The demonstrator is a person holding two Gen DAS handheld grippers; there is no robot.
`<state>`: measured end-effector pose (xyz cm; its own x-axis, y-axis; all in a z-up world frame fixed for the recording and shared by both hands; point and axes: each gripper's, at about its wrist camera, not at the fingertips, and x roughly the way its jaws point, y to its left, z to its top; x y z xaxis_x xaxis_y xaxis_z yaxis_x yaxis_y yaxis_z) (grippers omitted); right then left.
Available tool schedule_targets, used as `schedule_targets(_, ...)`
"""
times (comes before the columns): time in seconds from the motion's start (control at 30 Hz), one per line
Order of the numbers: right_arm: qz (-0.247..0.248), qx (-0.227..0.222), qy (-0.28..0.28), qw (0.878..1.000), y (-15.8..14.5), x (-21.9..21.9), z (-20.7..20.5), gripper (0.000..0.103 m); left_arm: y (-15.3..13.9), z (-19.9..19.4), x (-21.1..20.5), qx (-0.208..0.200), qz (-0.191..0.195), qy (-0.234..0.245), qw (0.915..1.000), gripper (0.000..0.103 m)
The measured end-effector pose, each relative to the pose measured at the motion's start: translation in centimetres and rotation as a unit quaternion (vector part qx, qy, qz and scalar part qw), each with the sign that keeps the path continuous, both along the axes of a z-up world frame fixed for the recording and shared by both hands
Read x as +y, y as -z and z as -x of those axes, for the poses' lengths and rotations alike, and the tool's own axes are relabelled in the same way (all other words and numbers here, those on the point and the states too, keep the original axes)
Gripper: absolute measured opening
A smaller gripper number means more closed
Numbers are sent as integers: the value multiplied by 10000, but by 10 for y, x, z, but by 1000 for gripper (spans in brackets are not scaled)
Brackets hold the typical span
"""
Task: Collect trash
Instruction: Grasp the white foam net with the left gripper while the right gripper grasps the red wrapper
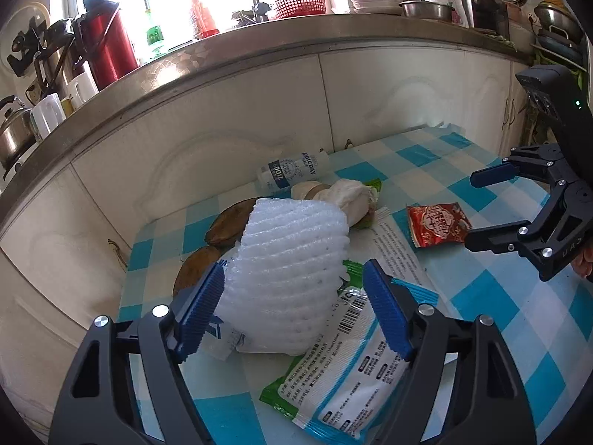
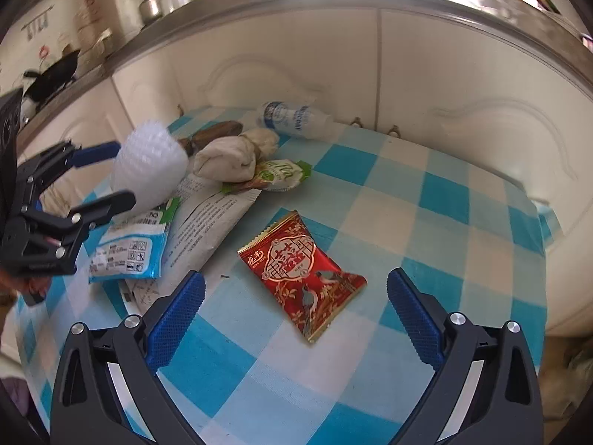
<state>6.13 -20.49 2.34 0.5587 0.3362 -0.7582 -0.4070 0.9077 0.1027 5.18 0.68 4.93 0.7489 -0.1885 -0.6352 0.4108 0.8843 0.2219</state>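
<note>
Left gripper (image 1: 292, 311) jaws spread around white foam net (image 1: 289, 270), pads not yet pressing, lined up to grab; right gripper (image 2: 296, 319) wide open, empty, poised over red snack packet (image 2: 302, 274) on checked tablecloth (image 2: 426, 222).

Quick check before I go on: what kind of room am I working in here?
Most likely a home kitchen. A steel-edged counter runs over white cabinet doors, carrying a kettle, a red thermos and metal bowls. The trash lies on a blue-checked tablecloth.
</note>
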Motion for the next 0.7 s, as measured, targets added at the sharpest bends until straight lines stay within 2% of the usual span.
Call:
schedule_targets(0.1, 231, -9, -435, 9988, 5, 8, -8, 98, 3, -8, -2, 5, -167, -120, 9998, 68)
schedule_targets(0.2, 552, -31, -784, 9954, 10, 17, -16, 98, 6, -14, -3, 41, -263, -206, 9994, 66)
schedule_targets(0.37, 563, 78, -1179, 9914, 23, 16, -31, 97, 11, -20, -12, 45, -499, -307, 9983, 59)
schedule_targets(0.4, 548, 99, -1200, 9912, 25, 16, -33, 94, 10, -21, -12, 60, -444, -364, 9983, 57)
schedule_targets(0.43, 462, 212, -1206, 9914, 27, 15, -36, 83, 8, -21, -10, 84, -363, -419, 9984, 56)
schedule_targets(0.53, 453, 143, -1152, 9922, 23, 11, -36, 64, 4, -21, -7, 86, -173, -554, 9983, 50)
schedule_targets(0.7, 526, 100, -986, 9937, 19, 9, -23, 46, 2, -17, 2, 93, 154, -783, 9968, 41)
